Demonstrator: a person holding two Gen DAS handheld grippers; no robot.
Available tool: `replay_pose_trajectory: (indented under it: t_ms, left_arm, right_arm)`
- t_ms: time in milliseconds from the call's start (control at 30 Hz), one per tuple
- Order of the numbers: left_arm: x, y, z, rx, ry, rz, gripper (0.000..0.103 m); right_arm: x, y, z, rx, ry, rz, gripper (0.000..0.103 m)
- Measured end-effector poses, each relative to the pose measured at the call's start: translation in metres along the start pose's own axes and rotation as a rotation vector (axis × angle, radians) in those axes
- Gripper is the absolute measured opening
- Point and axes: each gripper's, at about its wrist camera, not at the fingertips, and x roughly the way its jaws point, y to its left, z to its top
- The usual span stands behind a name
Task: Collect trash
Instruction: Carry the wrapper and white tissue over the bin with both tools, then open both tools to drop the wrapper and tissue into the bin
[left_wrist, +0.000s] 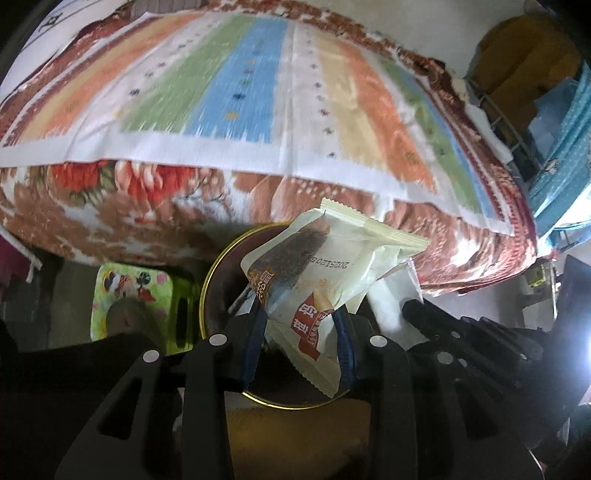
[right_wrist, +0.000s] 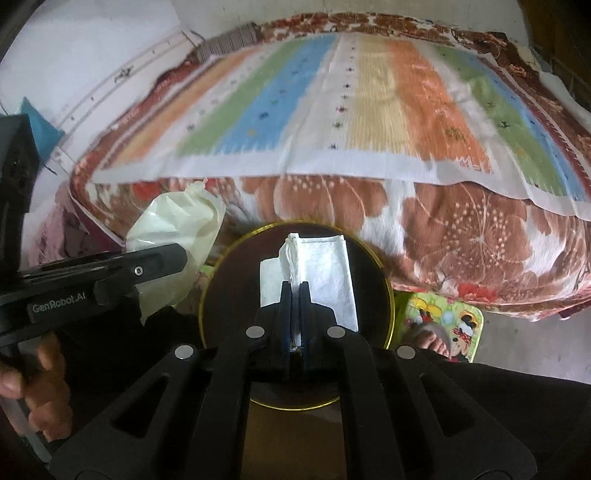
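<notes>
My left gripper (left_wrist: 300, 314) is shut on a cream snack wrapper (left_wrist: 325, 266) with red and brown print, held over a dark round bin with a gold rim (left_wrist: 207, 280). The wrapper also shows at the left of the right wrist view (right_wrist: 173, 236), beside the left gripper's body. My right gripper (right_wrist: 294, 286) is shut on a white tissue (right_wrist: 317, 273), held above the same bin's gold rim (right_wrist: 384, 280). The tissue also shows in the left wrist view (left_wrist: 391, 295), just right of the wrapper.
A bed with a striped cloth (left_wrist: 258, 92) over a floral blanket (right_wrist: 443, 229) fills the space behind the bin. A green cartoon-print stool (right_wrist: 443, 325) stands by the bin; it also shows in the left wrist view (left_wrist: 129, 291). A wire rack (left_wrist: 517, 110) stands far right.
</notes>
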Motion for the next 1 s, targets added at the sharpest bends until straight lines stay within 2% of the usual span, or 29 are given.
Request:
replay_pose_trajectory:
  t_ms: [167, 267, 333, 500, 667, 867, 1000]
  left_arm:
    - [0.015, 0.005, -0.001, -0.040, 0.042, 0.032, 0.034]
    - [0.033, 0.006, -0.002, -0.048, 0.105, 0.064, 0.035]
    - [0.049, 0.011, -0.004, -0.080, 0.157, 0.087, 0.035]
    - [0.070, 0.025, -0.002, -0.136, 0.215, 0.114, 0.035]
    - [0.080, 0.032, 0.003, -0.171, 0.240, 0.103, 0.037]
    - [0.095, 0.050, 0.012, -0.272, 0.264, 0.082, 0.037]
    - [0.105, 0.054, 0.016, -0.303, 0.281, 0.072, 0.037]
  right_arm:
    - [0.026, 0.003, -0.003, 0.003, 0.076, -0.009, 0.004]
    - [0.043, 0.004, -0.004, 0.005, 0.125, -0.019, 0.004]
    - [0.055, 0.001, -0.004, 0.024, 0.152, -0.026, 0.004]
    - [0.080, -0.015, -0.002, 0.107, 0.213, -0.043, 0.004]
    - [0.096, -0.028, -0.002, 0.164, 0.247, -0.049, 0.005]
    - [0.114, -0.041, -0.001, 0.242, 0.278, -0.034, 0.006]
    - [0.127, -0.048, 0.000, 0.291, 0.292, -0.026, 0.006]
